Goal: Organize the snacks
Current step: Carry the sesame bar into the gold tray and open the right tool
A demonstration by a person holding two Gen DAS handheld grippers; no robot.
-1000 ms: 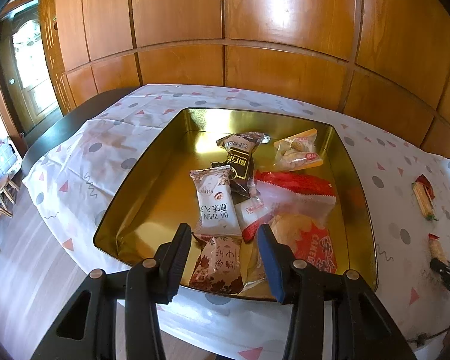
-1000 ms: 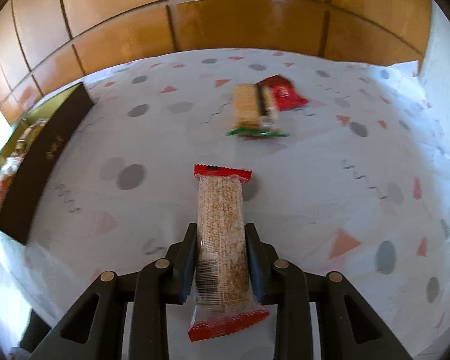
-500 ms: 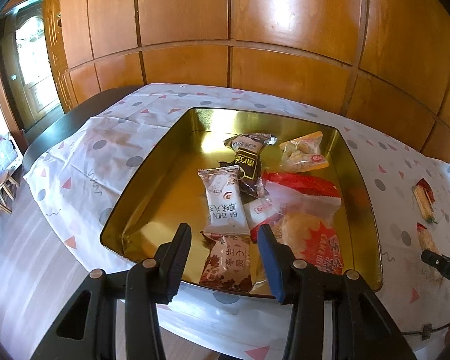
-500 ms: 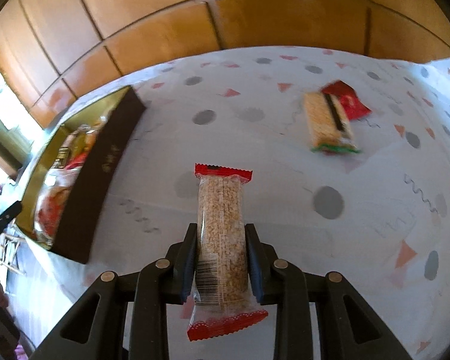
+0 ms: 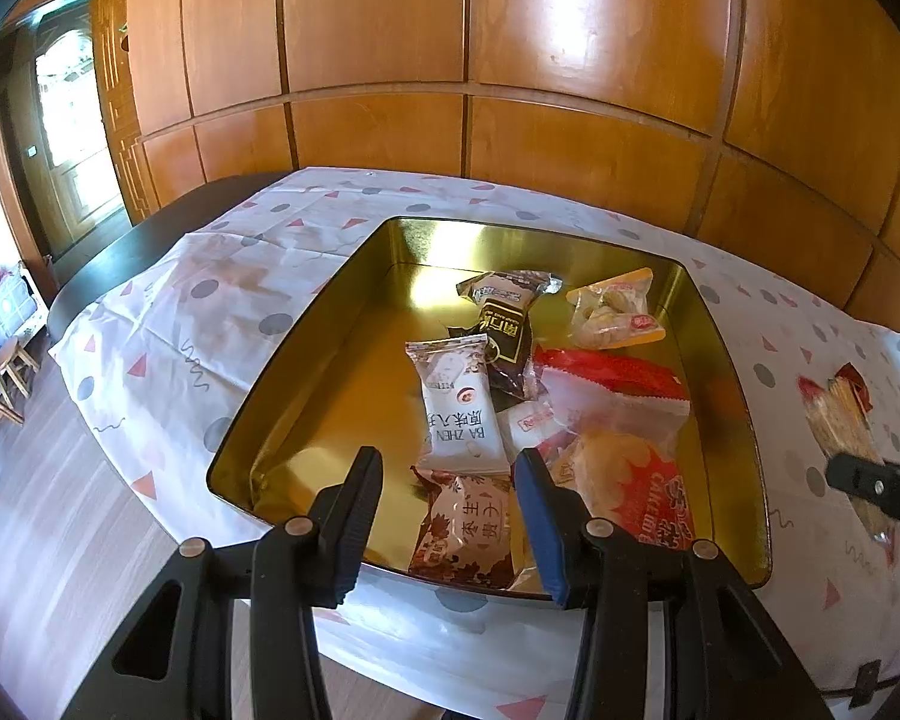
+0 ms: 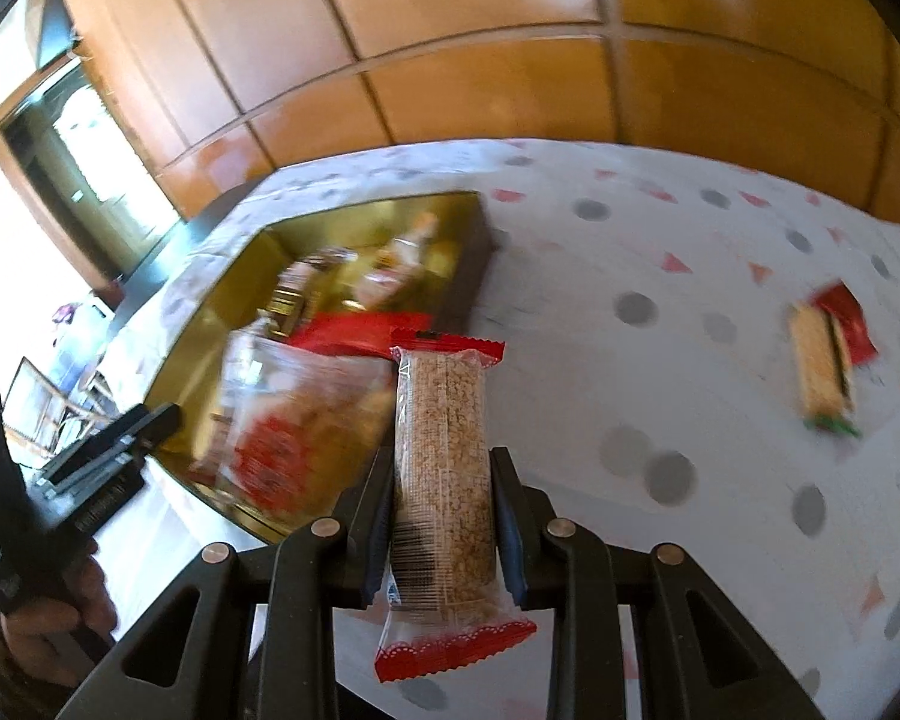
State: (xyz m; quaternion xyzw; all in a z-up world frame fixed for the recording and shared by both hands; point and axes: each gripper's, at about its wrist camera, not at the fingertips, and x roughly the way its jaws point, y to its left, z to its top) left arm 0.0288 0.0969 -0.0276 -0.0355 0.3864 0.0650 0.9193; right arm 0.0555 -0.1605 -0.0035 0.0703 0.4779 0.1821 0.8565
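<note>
at lower centre of the right wrist view, right gripper (image 6: pixel 442 516) clamped on clear-wrapped, red-ended oat bar (image 6: pixel 442 456), long axis pointing up-frame; shallow gold tin tray (image 6: pixel 210 330) lying up-left; left gripper (image 5: pixel 450 516) half-open, empty.

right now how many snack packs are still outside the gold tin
3 that I can see: a grain bar clamped in the right gripper, and two overlapping packs on the tablecloth, a pale cracker pack and a red pack. Others may lie out of view.

Right view: tin (image 6: pixel 330 228) contents motion-blurred, labels unreadable. Far bar (image 6: pixel 822 360) smeared. Left hand (image 6: pixel 60 612) cut by frame edge. Left view: right hand-held gripper (image 5: pixel 882 489) cut off at the edge, covering part of bar (image 5: pixel 840 420).
</note>
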